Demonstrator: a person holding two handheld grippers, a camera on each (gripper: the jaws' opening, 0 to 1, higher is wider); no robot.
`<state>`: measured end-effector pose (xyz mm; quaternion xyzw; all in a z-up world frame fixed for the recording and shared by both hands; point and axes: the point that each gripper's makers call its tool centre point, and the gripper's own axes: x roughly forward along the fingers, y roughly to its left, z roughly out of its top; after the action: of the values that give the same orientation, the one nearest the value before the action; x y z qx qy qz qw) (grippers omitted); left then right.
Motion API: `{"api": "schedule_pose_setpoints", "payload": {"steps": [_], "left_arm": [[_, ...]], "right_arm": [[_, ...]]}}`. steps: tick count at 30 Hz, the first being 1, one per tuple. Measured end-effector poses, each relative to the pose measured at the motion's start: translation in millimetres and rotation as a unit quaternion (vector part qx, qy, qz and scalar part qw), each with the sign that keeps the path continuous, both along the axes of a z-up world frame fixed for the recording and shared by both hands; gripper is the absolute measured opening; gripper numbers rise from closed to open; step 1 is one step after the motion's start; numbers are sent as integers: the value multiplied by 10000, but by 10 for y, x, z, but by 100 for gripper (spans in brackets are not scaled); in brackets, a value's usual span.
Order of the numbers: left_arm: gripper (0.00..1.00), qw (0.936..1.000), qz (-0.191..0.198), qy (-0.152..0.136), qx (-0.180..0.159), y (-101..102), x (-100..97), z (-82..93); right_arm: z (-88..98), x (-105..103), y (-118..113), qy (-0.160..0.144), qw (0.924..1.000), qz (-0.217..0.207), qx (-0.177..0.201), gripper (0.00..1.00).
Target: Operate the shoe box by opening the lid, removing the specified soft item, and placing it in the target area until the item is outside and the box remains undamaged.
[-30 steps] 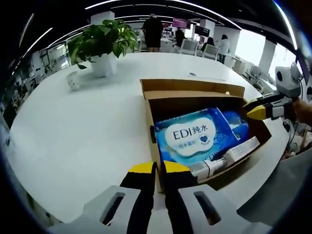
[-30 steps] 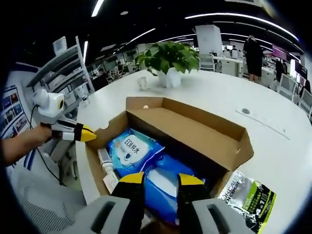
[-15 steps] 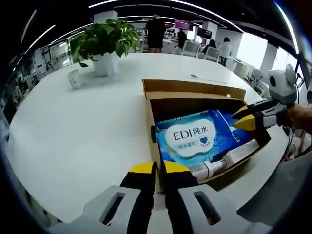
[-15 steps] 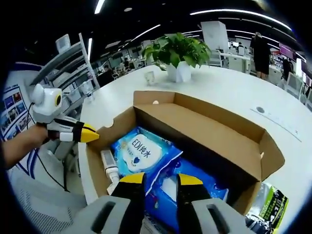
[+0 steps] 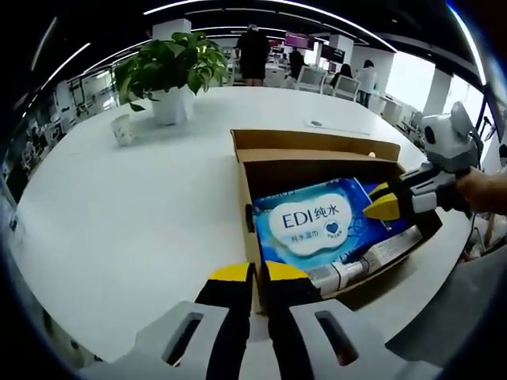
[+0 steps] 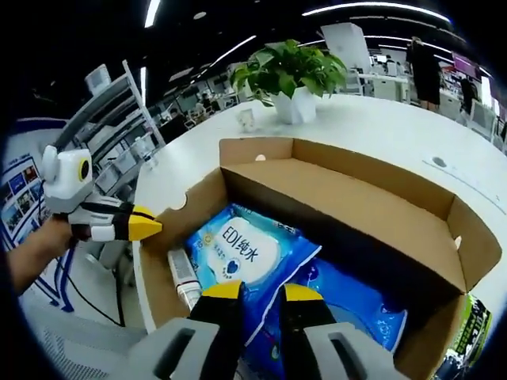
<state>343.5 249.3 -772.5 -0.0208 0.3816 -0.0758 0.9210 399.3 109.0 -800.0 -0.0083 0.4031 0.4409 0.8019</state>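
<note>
Two risks we flagged: the right gripper (image 6: 255, 291) could pinch just the film of the wipes pack (image 6: 242, 253) and let it slip, or snag the shoe box (image 5: 317, 150) wall and tear it. Its jaws sat narrowly apart over the pack's near edge, clamped on nothing; contact we couldn't tell. The left gripper (image 5: 252, 273) had jaws nearly together, empty, at the box's near wall. The pack lay inside the open box on the white counter (image 5: 135, 206), beside a tube (image 6: 182, 273).
</note>
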Motion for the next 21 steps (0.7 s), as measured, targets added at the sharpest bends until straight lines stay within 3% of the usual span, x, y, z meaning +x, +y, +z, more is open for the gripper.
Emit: {"api": "schedule_pose_setpoints", "payload": {"steps": [7,11,21], "left_arm": [[3,10000,-22,1,77,-14,10,-1],[3,9999,-23,12,100,-14,18,-3],[3,9999,-28,5,124,-21,23,-3]], "right_arm": [[-76,40,-10,203,9995,-233,47,9],[-42,45,-30,193,9995,-260,43,1],[96,59,1,212,9988,-370,239,0]]}}
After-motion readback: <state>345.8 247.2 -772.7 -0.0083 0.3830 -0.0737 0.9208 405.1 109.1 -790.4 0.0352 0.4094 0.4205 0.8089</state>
